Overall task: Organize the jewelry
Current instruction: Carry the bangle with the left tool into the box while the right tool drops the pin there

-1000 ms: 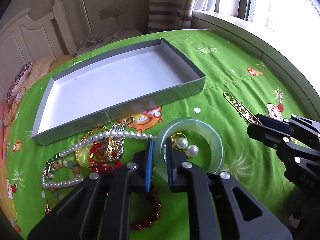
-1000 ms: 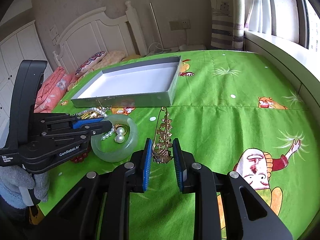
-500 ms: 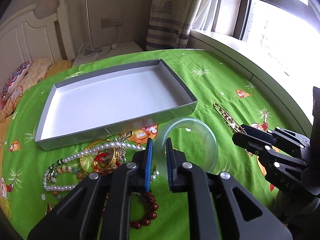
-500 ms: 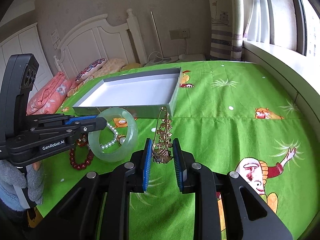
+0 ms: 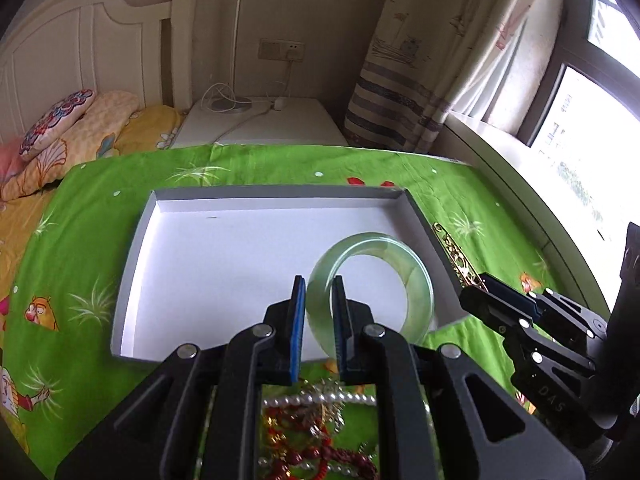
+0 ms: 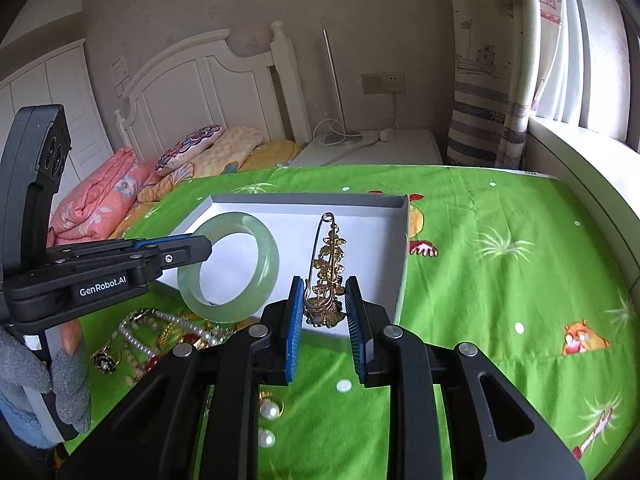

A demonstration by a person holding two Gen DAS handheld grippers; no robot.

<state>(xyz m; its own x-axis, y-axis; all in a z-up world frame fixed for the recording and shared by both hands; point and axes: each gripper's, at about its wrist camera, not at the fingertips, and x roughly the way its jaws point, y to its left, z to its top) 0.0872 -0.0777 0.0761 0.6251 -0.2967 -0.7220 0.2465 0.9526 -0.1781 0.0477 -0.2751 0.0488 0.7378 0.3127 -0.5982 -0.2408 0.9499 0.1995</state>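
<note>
Left hand-held gripper [image 5: 319, 312] pinched the jade bangle [image 5: 372, 280]; right hand-held gripper [image 6: 324, 320] pinched the gold brooch [image 6: 326, 276]. Either could slip and miss the tray [image 5: 224, 248].

bangle [image 5: 372, 280] and brooch [image 6: 326, 276] above tray [image 5: 136, 240].

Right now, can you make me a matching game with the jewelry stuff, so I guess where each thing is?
Things:
1. green bangle
2. gold brooch
3. pearl necklace
4. grey box

Places:
A. lying in a heap on the green cloth
B. held up in the right tongs
C. sitting open on the bed, nothing in it
D. pinched by the left tongs

Pairs: 1-D, 2-B, 3-A, 4-C
</note>
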